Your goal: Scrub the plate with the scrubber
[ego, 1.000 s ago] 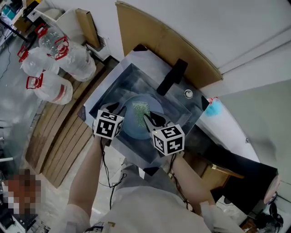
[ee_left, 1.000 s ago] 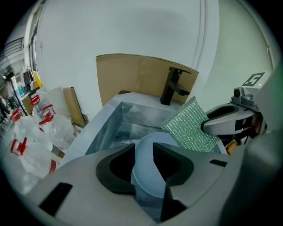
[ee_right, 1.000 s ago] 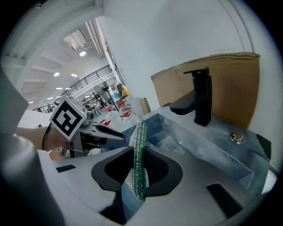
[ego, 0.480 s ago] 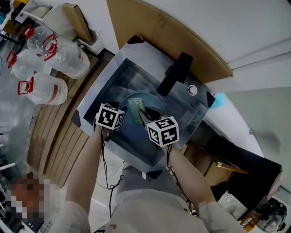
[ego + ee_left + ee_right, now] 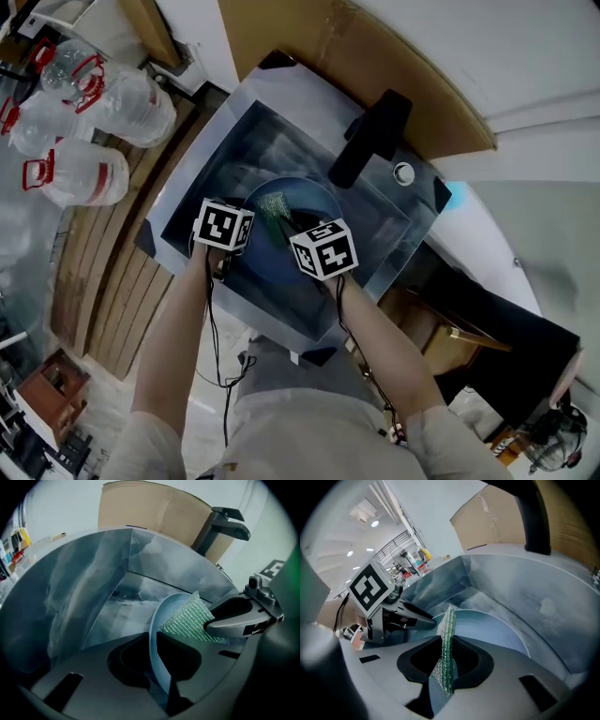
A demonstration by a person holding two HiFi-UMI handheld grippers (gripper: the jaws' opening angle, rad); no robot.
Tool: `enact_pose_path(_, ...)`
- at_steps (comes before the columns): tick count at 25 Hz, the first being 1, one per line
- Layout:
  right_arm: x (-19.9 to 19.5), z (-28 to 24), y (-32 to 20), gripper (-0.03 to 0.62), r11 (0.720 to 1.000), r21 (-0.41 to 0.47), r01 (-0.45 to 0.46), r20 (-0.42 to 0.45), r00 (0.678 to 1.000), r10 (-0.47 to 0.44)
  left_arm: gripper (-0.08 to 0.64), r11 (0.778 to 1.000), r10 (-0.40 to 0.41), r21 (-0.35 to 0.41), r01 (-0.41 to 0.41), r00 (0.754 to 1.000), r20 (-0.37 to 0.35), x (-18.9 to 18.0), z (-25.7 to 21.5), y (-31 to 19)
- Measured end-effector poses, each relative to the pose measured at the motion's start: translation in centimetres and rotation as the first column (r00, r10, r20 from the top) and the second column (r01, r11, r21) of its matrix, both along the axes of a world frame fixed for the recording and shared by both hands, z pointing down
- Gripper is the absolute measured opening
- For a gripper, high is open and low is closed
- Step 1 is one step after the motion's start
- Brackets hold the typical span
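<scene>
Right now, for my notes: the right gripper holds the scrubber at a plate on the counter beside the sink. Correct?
Not quite. The plate is inside the sink, not on the counter; the head view shows it. The right gripper does hold the scrubber at it.

Plate: pale blue, plain. Scrubber: green mesh weave with silvery glints. Sink: dull grey steel, streaked. Faucet: matte black. Water bottles, far left: clear, red handles.
</scene>
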State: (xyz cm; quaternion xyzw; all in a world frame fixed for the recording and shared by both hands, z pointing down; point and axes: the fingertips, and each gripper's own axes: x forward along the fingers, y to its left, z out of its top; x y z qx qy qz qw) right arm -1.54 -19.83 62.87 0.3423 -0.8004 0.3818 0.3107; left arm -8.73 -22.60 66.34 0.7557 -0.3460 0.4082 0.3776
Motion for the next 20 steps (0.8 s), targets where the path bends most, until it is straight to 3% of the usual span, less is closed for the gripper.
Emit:
enact_pose_path(4, -0.2, 1.1, -0.6, 0.103, 0.999, 0.026, 0.043, -0.066, 0.997, -0.041, 0.052, 0.999, -0.030, -0.020, 0.029, 0.999, -0.029, 0.3, 0.6, -0.2)
enact_pose_path(8, 0.2, 2.4, -1.8, 0.103, 0.988, 0.066, 0.138, -0.192, 0.974, -0.123, 0.051, 1.000, -0.001, -0.020, 0.001, 1.000, -0.027, 0.6, 1.1, -0.3)
enact_pose_path(12, 1.0, 3.3, -3.2, 0.104, 0.964, 0.092, 0.248, -0.353, 0.914, -0.201, 0.046, 0.999, 0.006, -0.033, -0.008, 0.998, -0.063, 0.9, 1.2, -0.4)
enact_pose_path(17, 2.4, 3.6, -4.3, 0.101, 0.931, 0.129, 0.342, -0.478, 0.844, -0.244, 0.041, 0.996, -0.068, -0.062, 0.061, 0.990, -0.120, 0.7, 1.2, -0.8)
enact_pose_path(20, 4.5, 3.7, -4.4, 0.098, 0.908, 0.106, 0.405, -0.575, 0.770, -0.276, 0.041, 0.996, -0.081, -0.059, 0.074, 0.988, -0.134, 0.8, 1.2, -0.9)
